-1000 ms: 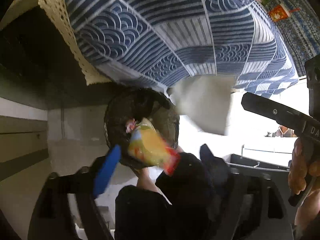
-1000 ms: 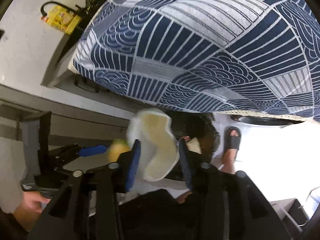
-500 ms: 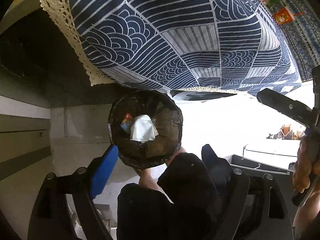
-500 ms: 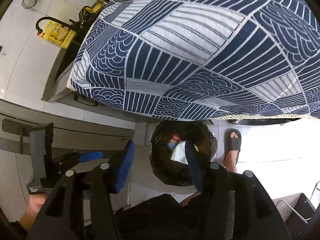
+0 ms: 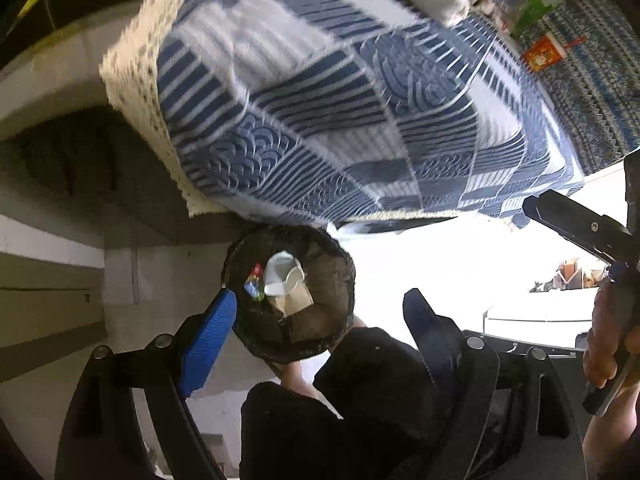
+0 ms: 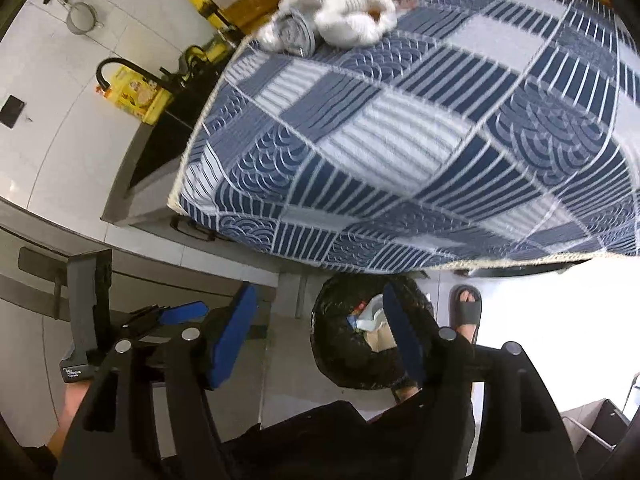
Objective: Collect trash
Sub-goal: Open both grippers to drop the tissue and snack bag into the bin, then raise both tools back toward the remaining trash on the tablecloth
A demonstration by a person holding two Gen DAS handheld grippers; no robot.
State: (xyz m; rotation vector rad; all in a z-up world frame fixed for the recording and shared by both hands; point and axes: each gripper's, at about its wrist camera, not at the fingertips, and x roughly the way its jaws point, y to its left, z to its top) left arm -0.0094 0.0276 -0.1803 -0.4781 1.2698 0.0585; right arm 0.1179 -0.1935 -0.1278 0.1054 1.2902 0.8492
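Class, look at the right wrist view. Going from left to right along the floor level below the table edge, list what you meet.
Other gripper → left blue finger pad → black-lined trash bin → sandalled foot

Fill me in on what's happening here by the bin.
A person is clearing trash with a handheld gripper in each hand, standing over a black-lined trash bin beside a table with a blue patterned tablecloth. The bin holds a white crumpled cup, a colourful wrapper and a piece of brown paper. The left gripper is open and empty. The right gripper holds nothing, its jaws opening. White cloths and a jar sit on the table.
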